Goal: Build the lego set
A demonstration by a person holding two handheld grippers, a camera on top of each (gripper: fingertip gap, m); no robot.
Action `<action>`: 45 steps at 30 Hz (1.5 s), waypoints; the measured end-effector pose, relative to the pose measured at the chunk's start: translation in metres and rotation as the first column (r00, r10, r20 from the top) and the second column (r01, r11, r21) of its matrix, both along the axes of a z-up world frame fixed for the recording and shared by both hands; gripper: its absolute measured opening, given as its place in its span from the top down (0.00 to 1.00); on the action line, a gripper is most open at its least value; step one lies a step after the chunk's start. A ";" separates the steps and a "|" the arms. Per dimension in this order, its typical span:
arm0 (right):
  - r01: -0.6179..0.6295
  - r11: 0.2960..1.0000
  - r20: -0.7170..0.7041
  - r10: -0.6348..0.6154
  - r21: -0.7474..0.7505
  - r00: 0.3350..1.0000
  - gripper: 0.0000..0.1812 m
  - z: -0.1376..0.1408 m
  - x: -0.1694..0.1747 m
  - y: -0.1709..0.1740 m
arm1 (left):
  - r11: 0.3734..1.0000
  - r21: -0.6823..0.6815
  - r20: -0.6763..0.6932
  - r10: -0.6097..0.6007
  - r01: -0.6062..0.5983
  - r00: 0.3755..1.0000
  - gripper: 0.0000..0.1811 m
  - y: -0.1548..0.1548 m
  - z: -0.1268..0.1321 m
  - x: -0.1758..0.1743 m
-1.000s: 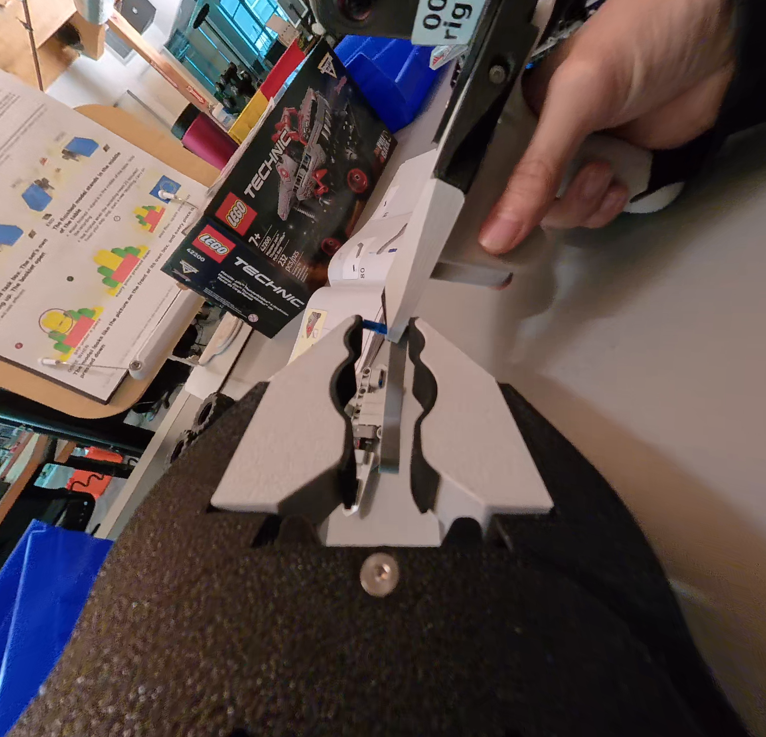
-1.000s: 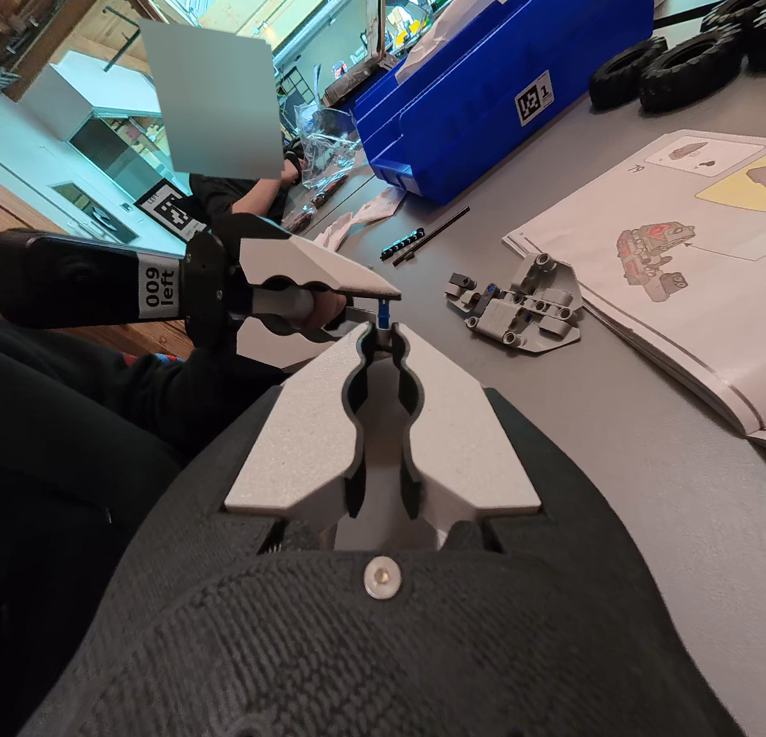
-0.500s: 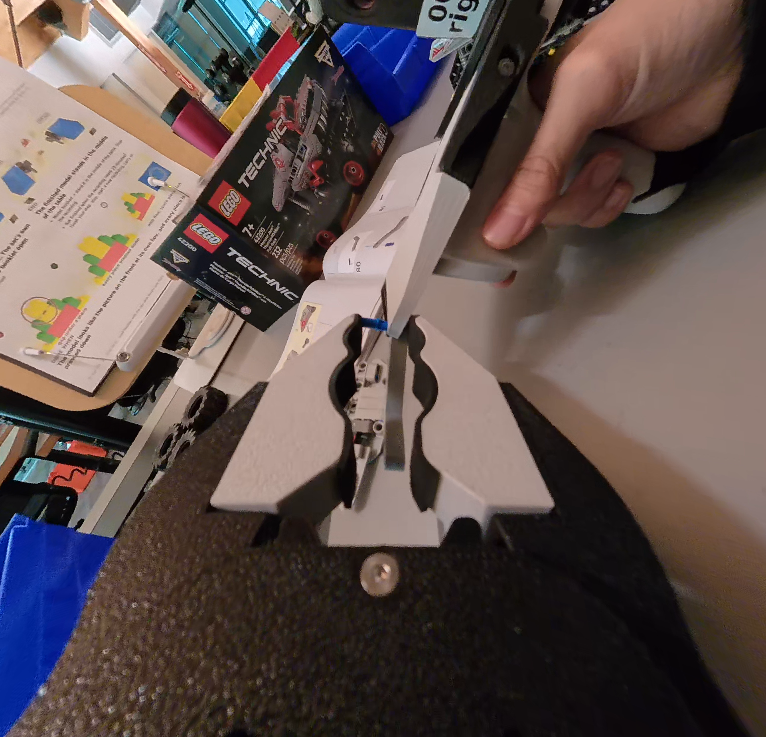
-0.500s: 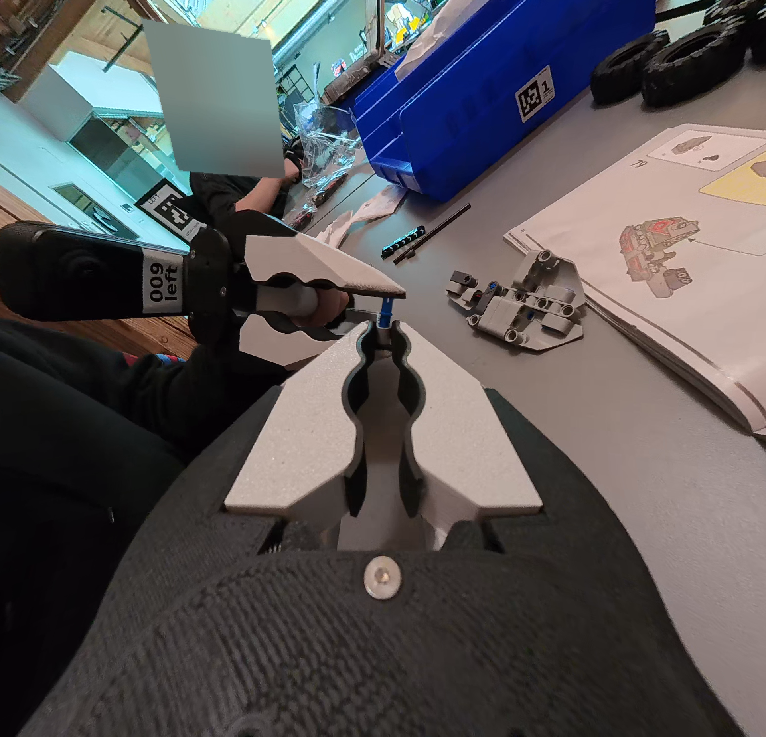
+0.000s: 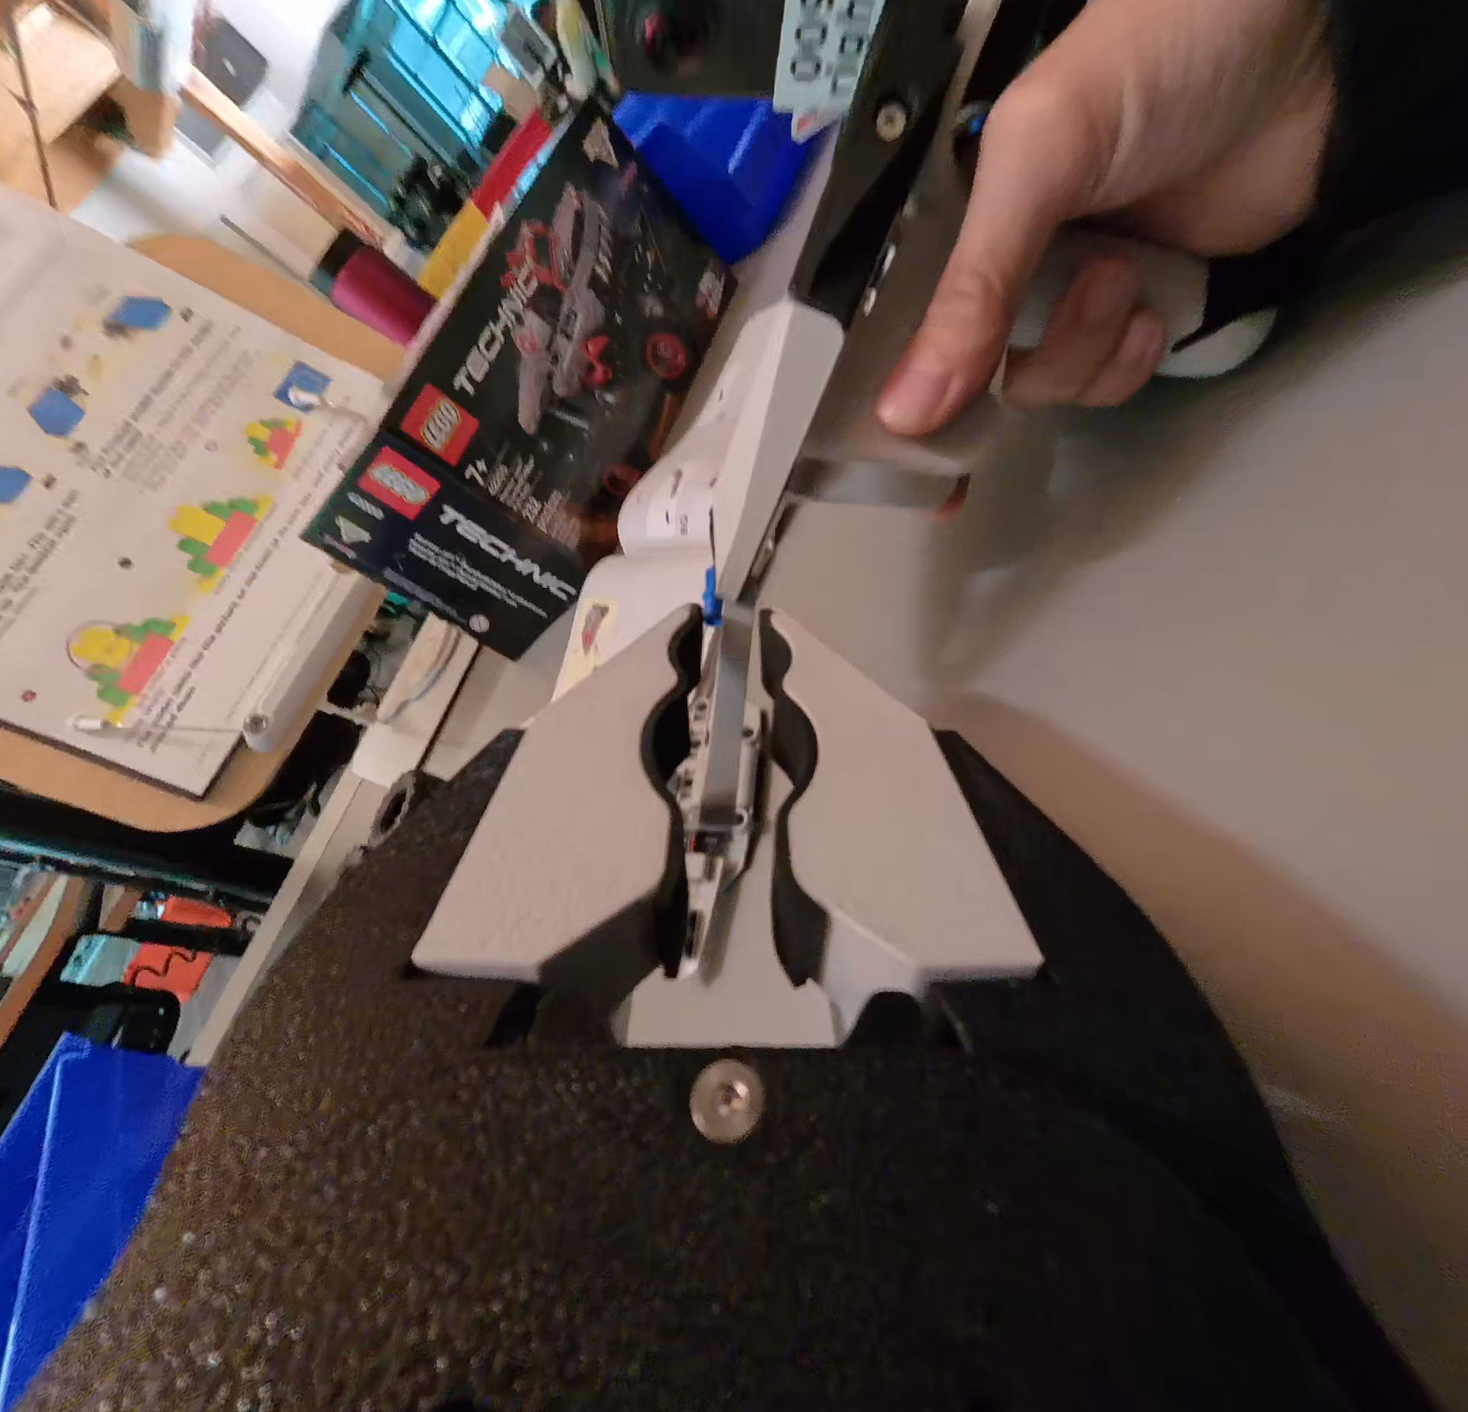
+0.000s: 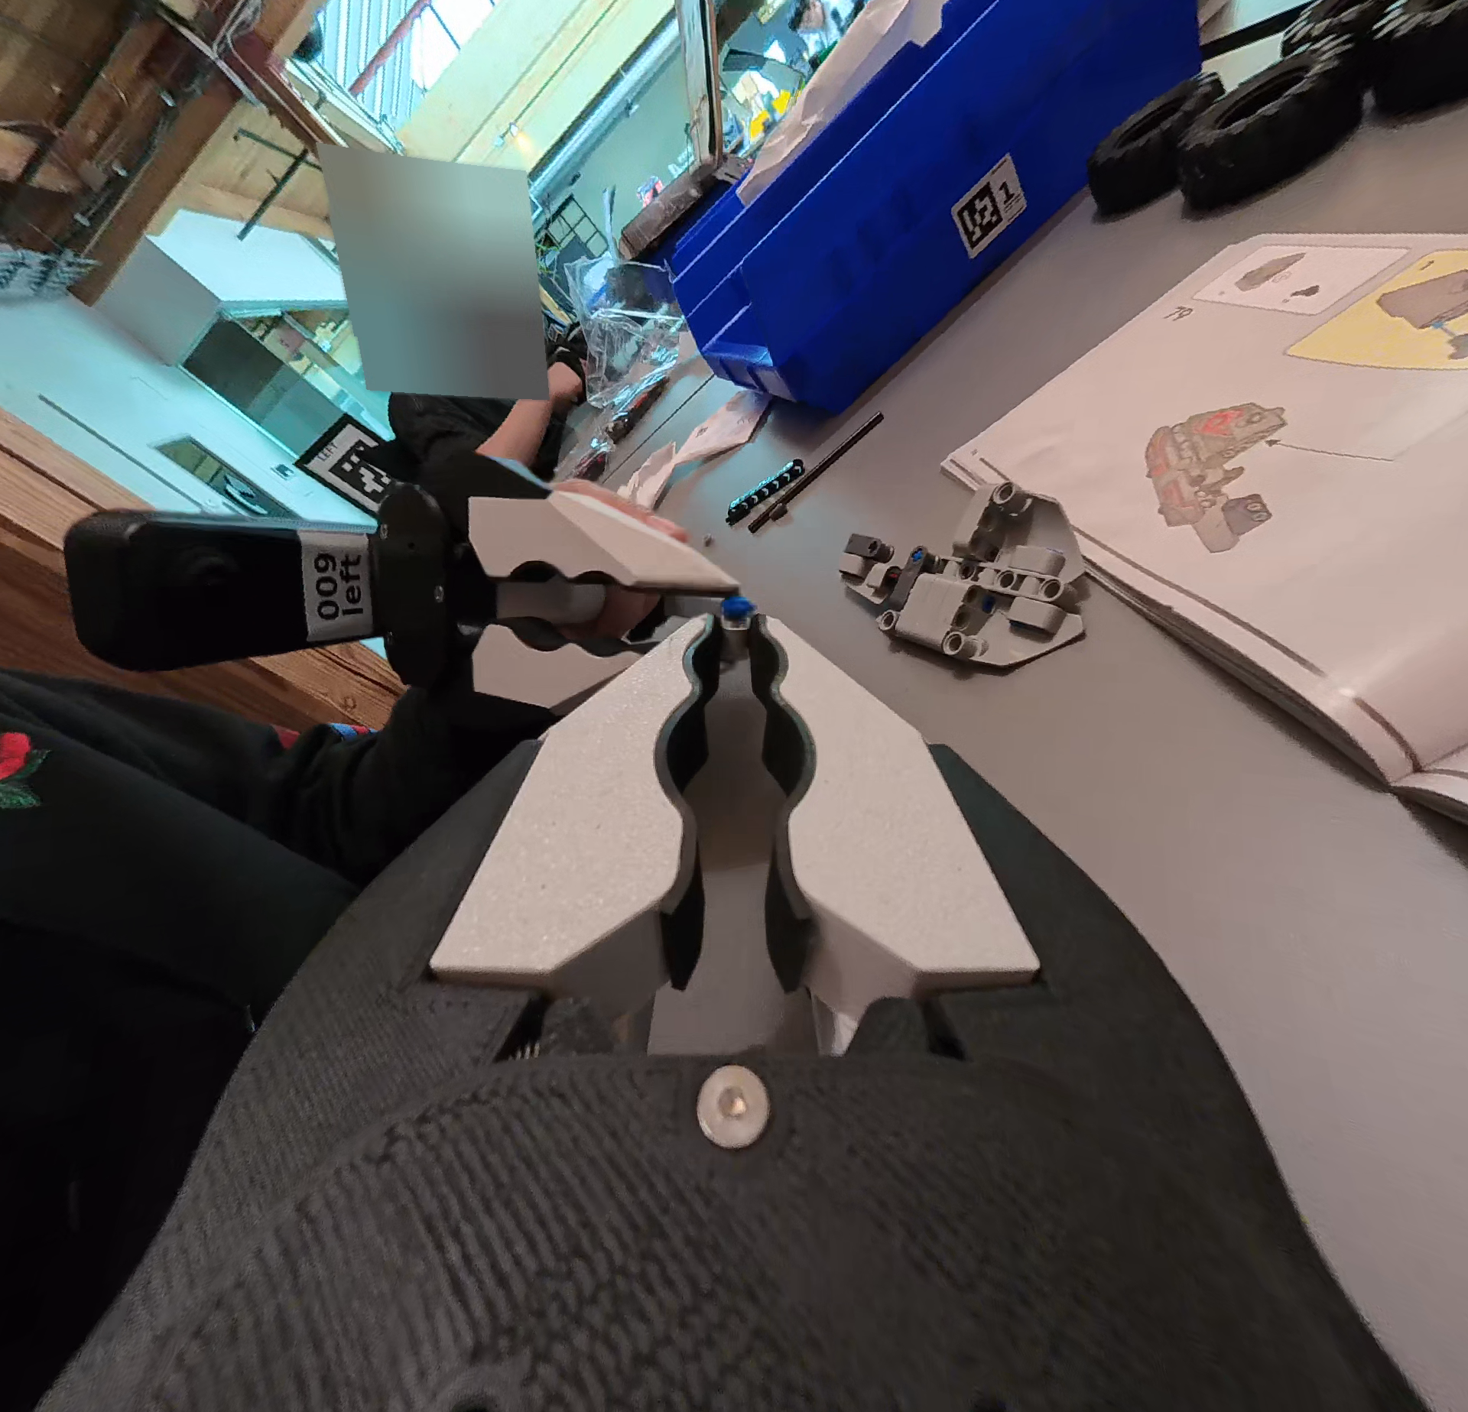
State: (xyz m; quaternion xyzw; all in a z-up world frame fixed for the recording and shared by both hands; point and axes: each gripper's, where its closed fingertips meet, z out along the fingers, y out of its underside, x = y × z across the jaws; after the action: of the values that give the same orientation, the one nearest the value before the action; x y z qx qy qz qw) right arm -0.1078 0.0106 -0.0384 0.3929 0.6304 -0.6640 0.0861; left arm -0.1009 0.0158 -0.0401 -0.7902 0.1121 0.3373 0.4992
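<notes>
In the left wrist view my left gripper (image 5: 723, 627) is shut on a grey Technic assembly (image 5: 727, 770) of a flat panel and beams, held edge-on between the fingers. A small blue pin (image 5: 709, 607) sits at that assembly's far end. My right gripper comes down from above, one grey finger (image 5: 782, 437) reaching the pin. In the right wrist view my right gripper (image 6: 735, 631) is shut on the blue pin (image 6: 735, 606) at its tips. The left gripper's upper finger (image 6: 604, 540) lies just left of it.
A second grey assembly (image 6: 977, 587) lies on the grey table (image 6: 1112, 857), beside an open instruction booklet (image 6: 1271, 516). Behind are a black beam and axle (image 6: 794, 480), a blue bin (image 6: 913, 206) and black tyres (image 6: 1271, 103). The set's box (image 5: 524, 437) stands far left. Less than 4 cm separates the two grippers' tips.
Both grippers stay shut and tip to tip. The blue pin has turned from lying sideways to more upright at the assembly's end. Both views have rolled slightly.
</notes>
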 end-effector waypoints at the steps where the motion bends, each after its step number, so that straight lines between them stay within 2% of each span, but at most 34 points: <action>1: -0.001 1.000 0.000 0.001 -0.005 1.000 0.97 0.000 0.000 0.000 | 1.000 0.007 -0.011 0.000 0.000 1.000 0.95 0.002 0.002 0.002; 4: -0.027 1.000 0.003 0.027 0.014 1.000 0.97 -0.002 0.003 -0.004 | 0.999 -0.035 -0.019 0.012 -0.013 1.000 0.90 0.004 -0.007 0.000; 11: -0.046 0.998 -0.006 0.046 0.043 0.999 0.97 -0.004 0.006 -0.003 | 0.998 -0.033 0.018 -0.049 0.049 0.999 0.92 0.000 -0.007 0.005; 18: -0.086 0.976 -0.026 0.093 0.202 0.995 0.97 -0.019 0.012 -0.001 | 0.971 -0.035 0.276 -0.219 0.238 0.936 0.88 -0.008 -0.017 0.029; 21: -0.125 0.955 -0.016 0.134 0.268 0.991 0.97 -0.027 0.019 -0.003 | 0.979 -0.022 0.322 -0.183 0.201 0.929 0.89 -0.015 -0.016 0.020; 24: -0.143 0.933 -0.022 0.159 0.330 0.987 0.97 -0.034 0.022 -0.007 | 0.986 -0.083 0.388 -0.100 0.143 0.916 0.89 -0.020 -0.029 0.010; 26: -0.161 0.911 -0.010 0.178 0.380 0.984 0.97 -0.041 0.025 -0.010 | 0.981 -0.135 0.437 -0.067 0.139 0.897 0.89 -0.021 -0.042 0.010; 28: -0.177 0.881 0.000 0.197 0.439 0.980 0.97 -0.049 0.029 -0.011 | 0.966 -0.183 0.461 -0.080 0.183 0.884 0.91 -0.022 -0.053 0.018; 33: -0.207 0.789 0.014 0.244 0.579 0.970 0.97 -0.069 0.038 -0.009 | 0.961 -0.205 0.472 -0.071 0.187 0.879 0.91 -0.014 -0.059 0.022; 39: -0.229 0.773 0.028 0.264 0.591 0.964 0.96 -0.070 0.043 -0.008 | 0.955 -0.210 0.499 -0.080 0.210 0.863 0.92 -0.017 -0.061 0.026; 41: -0.239 0.769 0.026 0.278 0.593 0.960 0.92 -0.067 0.046 -0.007 | 0.968 -0.186 0.488 -0.057 0.168 0.871 0.94 -0.019 -0.055 0.018; 45: -0.239 0.809 -0.021 0.296 0.538 0.955 0.92 -0.047 0.046 -0.005 | 0.983 -0.180 0.467 0.067 0.021 0.882 0.95 -0.025 -0.049 -0.008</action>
State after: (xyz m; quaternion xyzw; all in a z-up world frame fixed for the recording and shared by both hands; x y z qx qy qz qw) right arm -0.0614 0.0056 -0.0857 0.2735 0.8413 -0.4651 0.0341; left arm -0.1090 -0.0097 -0.0887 -0.8915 0.0081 0.1297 0.4341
